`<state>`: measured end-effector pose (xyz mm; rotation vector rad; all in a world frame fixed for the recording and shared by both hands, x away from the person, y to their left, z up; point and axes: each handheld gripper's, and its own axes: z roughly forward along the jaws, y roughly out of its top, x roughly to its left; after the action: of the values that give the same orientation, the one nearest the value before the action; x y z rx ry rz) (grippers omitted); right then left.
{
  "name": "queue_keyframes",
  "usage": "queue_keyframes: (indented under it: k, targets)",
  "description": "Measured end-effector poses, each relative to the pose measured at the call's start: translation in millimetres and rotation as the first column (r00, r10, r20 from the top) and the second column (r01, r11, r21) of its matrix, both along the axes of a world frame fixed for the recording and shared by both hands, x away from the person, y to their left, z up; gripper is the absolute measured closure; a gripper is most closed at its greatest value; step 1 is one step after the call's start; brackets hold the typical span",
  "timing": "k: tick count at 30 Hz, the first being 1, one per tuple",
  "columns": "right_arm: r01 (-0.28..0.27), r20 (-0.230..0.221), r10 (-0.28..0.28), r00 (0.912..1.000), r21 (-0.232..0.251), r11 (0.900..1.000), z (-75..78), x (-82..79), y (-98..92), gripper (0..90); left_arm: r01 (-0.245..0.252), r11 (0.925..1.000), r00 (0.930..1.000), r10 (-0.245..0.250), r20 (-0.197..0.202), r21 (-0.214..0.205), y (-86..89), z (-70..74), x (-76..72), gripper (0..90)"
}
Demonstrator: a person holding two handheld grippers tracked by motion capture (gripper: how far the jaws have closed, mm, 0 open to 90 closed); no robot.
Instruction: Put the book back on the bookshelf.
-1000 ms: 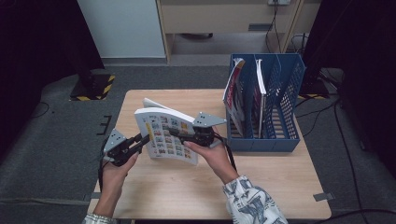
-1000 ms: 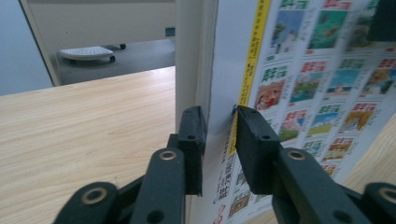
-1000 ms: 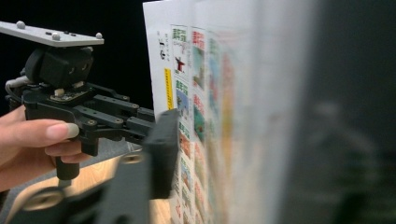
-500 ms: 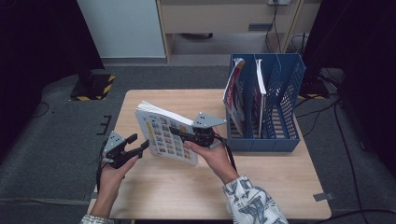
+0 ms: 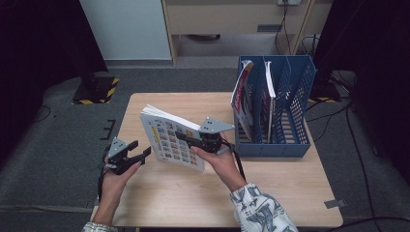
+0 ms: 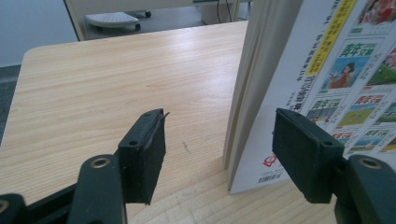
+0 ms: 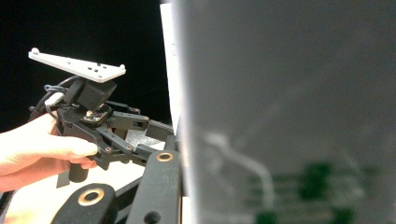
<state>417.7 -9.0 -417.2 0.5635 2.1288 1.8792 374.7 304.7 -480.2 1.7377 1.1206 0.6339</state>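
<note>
mostly blurred: book (image 5: 171, 140) clamped in right tongs (image 5: 186, 139), left tongs (image 5: 140, 155) wide, just released.

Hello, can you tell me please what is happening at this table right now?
A person works with two hand-held grippers at a light wooden table. The right gripper is shut on a thick white book with small colourful pictures on its cover and holds it upright and tilted. The left gripper has just been opening; its jaws stand open beside the book's lower corner without pressing it. At the table's right side stands a blue plastic file rack with other books inside.
</note>
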Motion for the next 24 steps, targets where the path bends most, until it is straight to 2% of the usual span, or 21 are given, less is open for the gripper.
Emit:
queue_keyframes:
  k: [8,13,24]
  targets:
    - [0.016,0.030,-0.016,0.9994,-0.014,0.9998,0.5,-3.4,1.2,73.8,0.002,1.0000,1.0000,-0.002,-0.003,0.009,-0.3,-1.1,0.8,35.3]
    - [0.016,0.014,-0.016,0.9998,-0.006,0.9998,2.2,-7.0,3.7,73.8,-0.005,1.0000,1.0000,0.005,-0.003,0.002,2.3,-1.3,1.2,35.2]
    - [0.028,0.049,-0.026,0.9985,-0.040,0.9988,11.4,-15.3,2.4,73.9,-0.007,1.0000,1.0000,0.007,-0.002,-0.001,3.7,-1.1,1.2,35.6]
